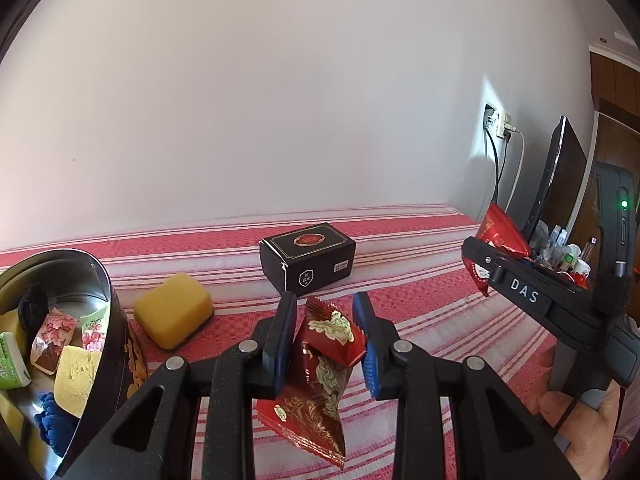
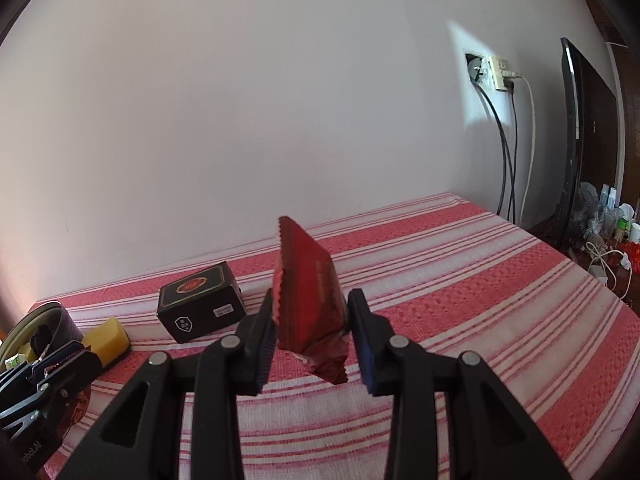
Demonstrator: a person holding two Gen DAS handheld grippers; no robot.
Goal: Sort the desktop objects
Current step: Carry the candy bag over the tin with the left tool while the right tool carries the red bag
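The black box point(image 1: 307, 257) stands on the red-and-white striped cloth point(image 1: 420, 312) and serves as the marker for everything else. The cloth's far edge runs along the white wall point(image 1: 280, 100) just behind the box. To the right of the box the cloth lies bare out to its right edge, the widest open stretch. To the left of the box sits a yellow sponge block point(image 1: 173, 317), and further left the round dark tin point(image 1: 106, 284) with small wrapped sweets and yellow pieces inside.

In front of the box, the left gripper point(image 1: 325, 344) is clamped on a red packet with a pale flower print point(image 1: 326, 364), held clear above the cloth. Off to the right of the box, the right gripper point(image 2: 312, 338) is clamped on a plain dark-red packet point(image 2: 310, 300), which stands upright between the blue pads, also above the cloth.

The left wrist view alone looks into the tin and shows a hand point(image 1: 588, 428) under the right gripper's body. The right wrist view alone shows the cloth's right edge, the wall socket point(image 2: 498, 72) with cables hanging down, and the dark screen point(image 2: 576, 140) beyond that edge.
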